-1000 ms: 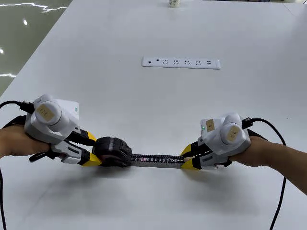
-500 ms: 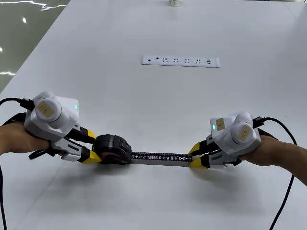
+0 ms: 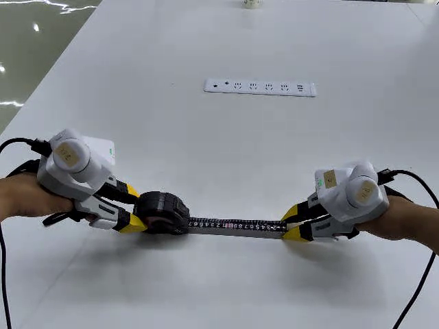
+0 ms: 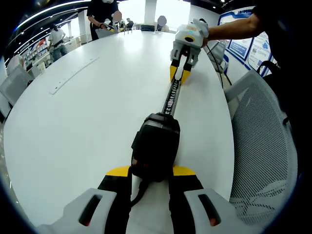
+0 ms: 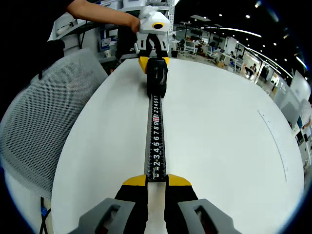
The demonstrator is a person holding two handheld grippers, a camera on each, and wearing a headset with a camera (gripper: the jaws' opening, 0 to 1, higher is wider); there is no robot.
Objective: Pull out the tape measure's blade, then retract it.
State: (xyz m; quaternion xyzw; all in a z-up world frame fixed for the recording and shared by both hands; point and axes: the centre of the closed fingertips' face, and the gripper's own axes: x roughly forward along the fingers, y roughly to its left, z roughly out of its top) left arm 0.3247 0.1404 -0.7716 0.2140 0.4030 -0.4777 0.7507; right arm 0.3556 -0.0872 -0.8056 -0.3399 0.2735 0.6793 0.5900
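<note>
Tape measure (image 3: pixel 161 213): lies on the near part of the white surface (image 3: pixel 226 151), black case at left. Left gripper (image 3: pixel 132 208): clamps the case from behind, fingers (image 4: pixel 119 171) spread to the case's width, yellow tips pressed on both sides. Blade (image 3: pixel 236 225): runs straight rightward out of the case, low along the surface, numbers up. Right gripper (image 3: pixel 292 223): pinches the blade's end, fingers (image 5: pixel 134 180) nearly closed on it. Farther back, well apart: power strip (image 3: pixel 260 88).

Head view looks down on the table (image 3: pixel 274 41) from above; both gripper views face each other, low along the blade (image 4: pixel 169 101)
</note>
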